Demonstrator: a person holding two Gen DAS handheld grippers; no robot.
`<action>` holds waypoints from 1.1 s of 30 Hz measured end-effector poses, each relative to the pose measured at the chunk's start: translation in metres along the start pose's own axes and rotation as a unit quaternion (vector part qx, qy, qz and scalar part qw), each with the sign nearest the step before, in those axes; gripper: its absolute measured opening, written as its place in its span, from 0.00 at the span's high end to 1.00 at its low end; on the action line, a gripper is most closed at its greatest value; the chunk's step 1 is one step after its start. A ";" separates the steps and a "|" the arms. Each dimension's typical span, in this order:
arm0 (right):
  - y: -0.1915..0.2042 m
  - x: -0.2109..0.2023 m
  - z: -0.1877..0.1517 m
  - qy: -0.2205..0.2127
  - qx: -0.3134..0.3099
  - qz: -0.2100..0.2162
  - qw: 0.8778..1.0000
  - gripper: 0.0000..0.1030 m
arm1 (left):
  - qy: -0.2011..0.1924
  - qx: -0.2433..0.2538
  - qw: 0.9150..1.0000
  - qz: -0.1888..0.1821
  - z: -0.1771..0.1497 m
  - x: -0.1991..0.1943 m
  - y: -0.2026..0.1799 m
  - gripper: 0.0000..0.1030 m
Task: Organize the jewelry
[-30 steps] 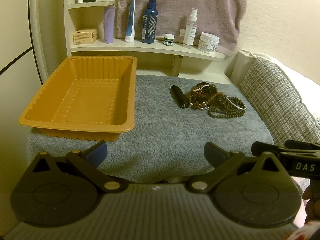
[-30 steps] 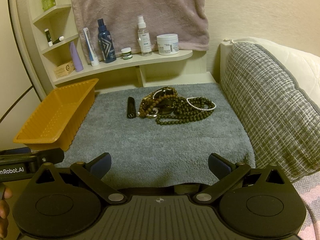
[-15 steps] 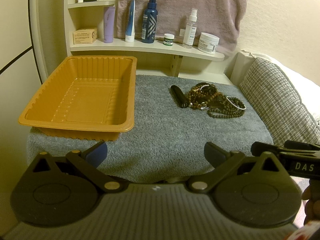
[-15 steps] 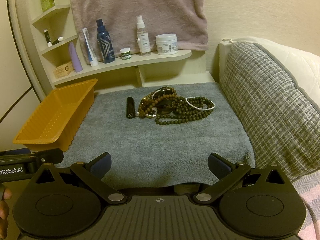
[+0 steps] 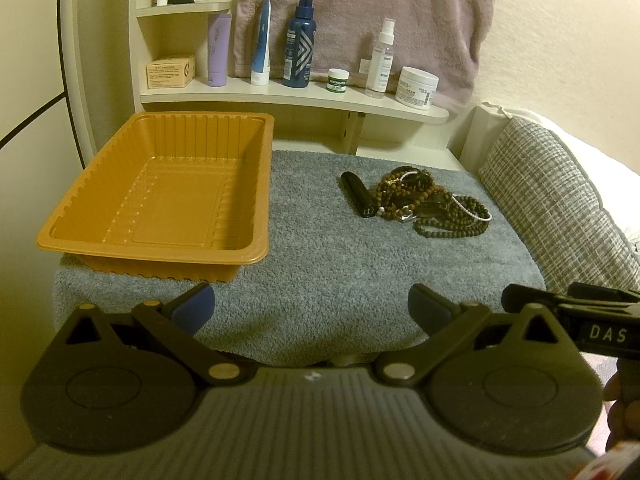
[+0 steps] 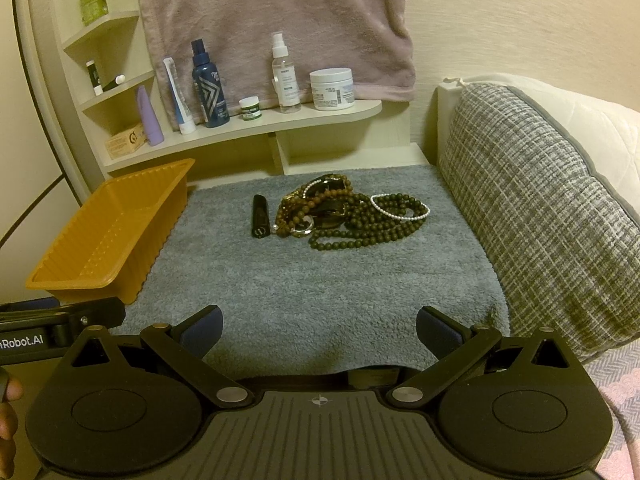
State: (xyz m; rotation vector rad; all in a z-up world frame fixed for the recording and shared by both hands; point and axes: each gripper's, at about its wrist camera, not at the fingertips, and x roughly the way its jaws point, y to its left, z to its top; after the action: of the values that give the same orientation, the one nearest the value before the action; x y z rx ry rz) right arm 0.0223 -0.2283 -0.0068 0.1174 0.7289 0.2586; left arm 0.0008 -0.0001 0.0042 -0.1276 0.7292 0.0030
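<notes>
A tangled pile of jewelry lies at the far middle of a grey towel: brown and dark bead strands and a thin white pearl bracelet. A black tube rests just left of the pile. An orange plastic tray, with nothing in it, stands on the towel's left side. My left gripper hovers open at the towel's near edge, nothing between its fingers. My right gripper is likewise open, well short of the pile.
A curved shelf behind the towel carries bottles, tubes and jars, with a mauve cloth hanging above. A grey woven cushion borders the towel on the right. A hand shows at the left edge.
The right gripper has edged slightly forward and the pile sits a touch nearer in its view. The left gripper has hardly moved. Both stay open.
</notes>
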 end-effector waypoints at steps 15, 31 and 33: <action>0.003 0.003 0.003 0.000 -0.003 0.000 1.000 0.00 | -0.003 -0.016 1.000 -0.009 0.004 0.000 0.009 0.01; 0.030 0.028 0.018 -0.014 -0.022 0.020 0.999 0.00 | -0.127 -0.113 0.985 0.038 0.023 -0.022 0.109 0.15; 0.036 0.035 0.020 -0.011 -0.028 0.021 0.999 0.01 | -0.134 -0.129 0.981 0.053 0.024 -0.019 0.132 0.19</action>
State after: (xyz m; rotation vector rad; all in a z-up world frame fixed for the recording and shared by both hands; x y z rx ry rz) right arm 0.0540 -0.1847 -0.0077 0.0833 0.6979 0.3171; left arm -0.0038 0.1350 0.0190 -0.3291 0.4634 0.2128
